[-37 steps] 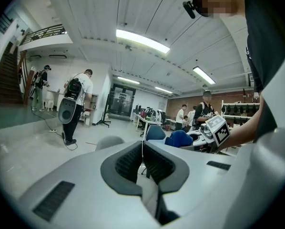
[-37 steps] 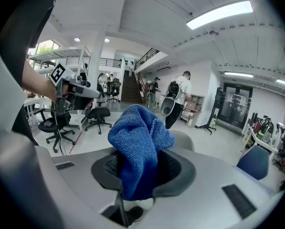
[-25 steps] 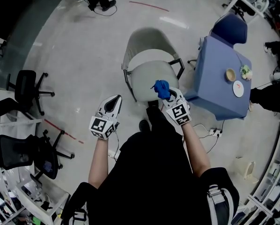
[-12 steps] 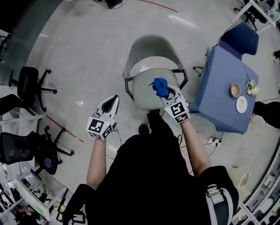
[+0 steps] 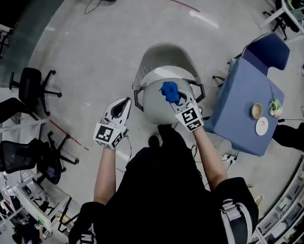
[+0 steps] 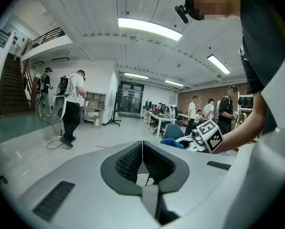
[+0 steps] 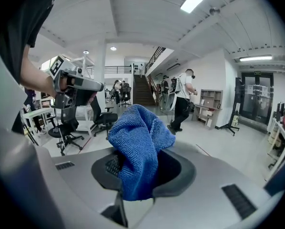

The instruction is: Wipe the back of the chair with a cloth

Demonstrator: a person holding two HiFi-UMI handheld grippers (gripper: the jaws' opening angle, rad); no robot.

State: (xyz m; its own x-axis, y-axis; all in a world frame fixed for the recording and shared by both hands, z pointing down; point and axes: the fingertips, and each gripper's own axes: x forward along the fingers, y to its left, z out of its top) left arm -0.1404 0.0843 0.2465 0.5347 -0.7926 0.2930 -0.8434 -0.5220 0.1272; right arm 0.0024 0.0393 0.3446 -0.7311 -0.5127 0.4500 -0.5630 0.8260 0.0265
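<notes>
The grey chair [image 5: 154, 103] stands in front of me, its curved back [image 5: 164, 52] on the far side of the seat. My right gripper [image 5: 172, 96] is shut on a bunched blue cloth [image 5: 169, 91] and holds it over the seat, short of the back. In the right gripper view the cloth [image 7: 135, 140] fills the jaws of that gripper [image 7: 138, 151] and droops over them. My left gripper [image 5: 124, 103] hangs left of the chair, shut and holding nothing; its own view shows its jaws [image 6: 142, 141] meeting tip to tip, with the cloth [image 6: 173, 143] beyond.
A blue-covered table [image 5: 241, 98] with a bowl [image 5: 257, 110] and a plate [image 5: 262, 126] stands close to the chair's right, a blue chair [image 5: 271, 50] behind it. Black office chairs [image 5: 30, 88] are at the left. Several people stand farther off.
My right gripper has carried the cloth forward over the seat, toward the chair's back. The left gripper has kept its place beside the chair.
</notes>
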